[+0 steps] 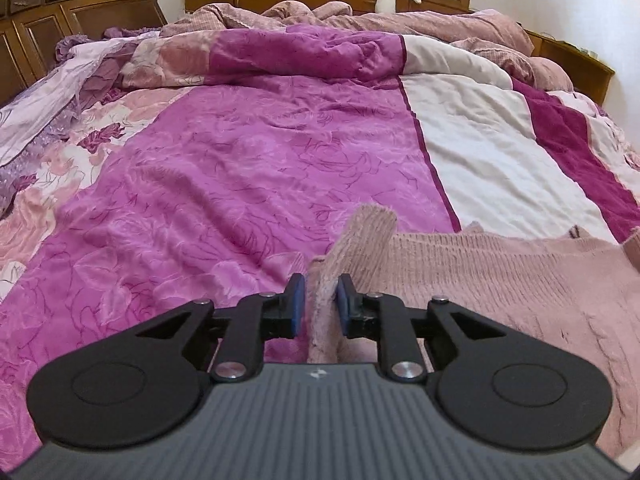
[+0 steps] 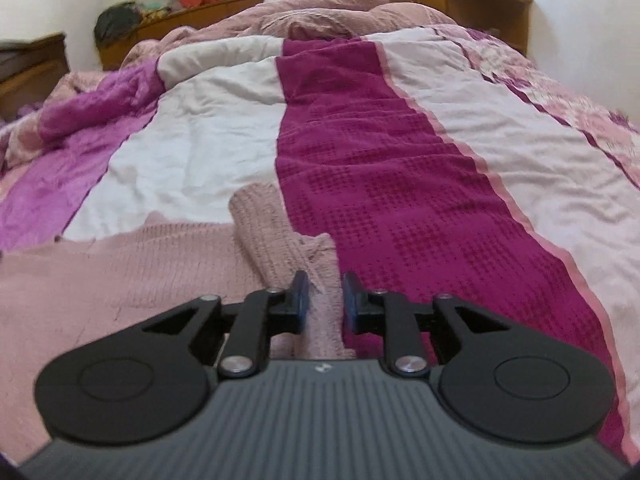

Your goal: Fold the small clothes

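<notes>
Pink knit sweater (image 1: 500, 280) on the bed, a sleeve standing in each gripper.

The sweater lies flat across the striped quilt (image 1: 260, 168) at the near edge. The left gripper (image 1: 319, 298) is narrowed around a raised sleeve fold; the right gripper (image 2: 325, 300) likewise, though whether either one's pads truly press I cannot tell. A loose hold could let a sleeve slip and sag mid-fold (soft knit stretches easily). No readable writing; only a small white mark on each gripper body.

A pale pink knitted sweater (image 1: 500, 276) lies spread flat. One ribbed sleeve (image 1: 360, 248) stands folded up, pointing toward twelve o'clock.
</notes>
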The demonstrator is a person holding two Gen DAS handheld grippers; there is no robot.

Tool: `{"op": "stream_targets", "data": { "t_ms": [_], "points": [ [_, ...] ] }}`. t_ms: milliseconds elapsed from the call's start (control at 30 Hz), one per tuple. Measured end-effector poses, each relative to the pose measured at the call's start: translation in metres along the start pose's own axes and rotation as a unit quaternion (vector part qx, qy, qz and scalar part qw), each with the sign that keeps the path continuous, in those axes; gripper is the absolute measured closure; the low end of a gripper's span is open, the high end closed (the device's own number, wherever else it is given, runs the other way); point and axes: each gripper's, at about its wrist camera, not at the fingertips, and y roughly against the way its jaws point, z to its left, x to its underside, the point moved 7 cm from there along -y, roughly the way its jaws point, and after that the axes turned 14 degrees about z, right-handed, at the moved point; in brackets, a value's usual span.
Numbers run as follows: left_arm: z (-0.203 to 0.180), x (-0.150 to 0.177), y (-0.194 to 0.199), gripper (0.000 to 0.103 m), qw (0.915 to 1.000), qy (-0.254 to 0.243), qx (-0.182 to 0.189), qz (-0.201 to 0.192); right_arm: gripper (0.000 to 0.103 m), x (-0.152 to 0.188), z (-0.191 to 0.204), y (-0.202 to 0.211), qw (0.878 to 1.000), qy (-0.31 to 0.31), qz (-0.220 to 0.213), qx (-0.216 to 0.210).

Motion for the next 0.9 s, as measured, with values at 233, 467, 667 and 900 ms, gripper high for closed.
{"op": "stream_targets", "data": {
  "t_ms": [233, 467, 667, 900],
  "points": [
    [-0.008, 0.004, 0.037, 0.080, 0.9994, -0.021, 0.000, -0.026, 0.080, -0.007, 0.015, 0.020, 0.999, 0.039, -0.036, -0.013],
    [-0.047, 0.005, 0.068, 0.080, 0.9971, -0.053, -0.003, -0.055, 0.080, -0.010, 0.040, 0.008, 0.992, 0.102, -0.019, -0.066],
    [-0.076, 0.010, 0.040, 0.080, 0.9951, -0.092, 0.026, -0.028, 0.081, -0.014, 0.034, -0.018, 0.995, 0.091, -0.006, -0.032],
    [-0.029, 0.002, -0.026, 0.081, 0.9997, 0.022, 0.009, 0.000, 0.081, -0.017, 0.020, -0.027, 0.998, 0.040, -0.017, -0.043]
  ]
}}
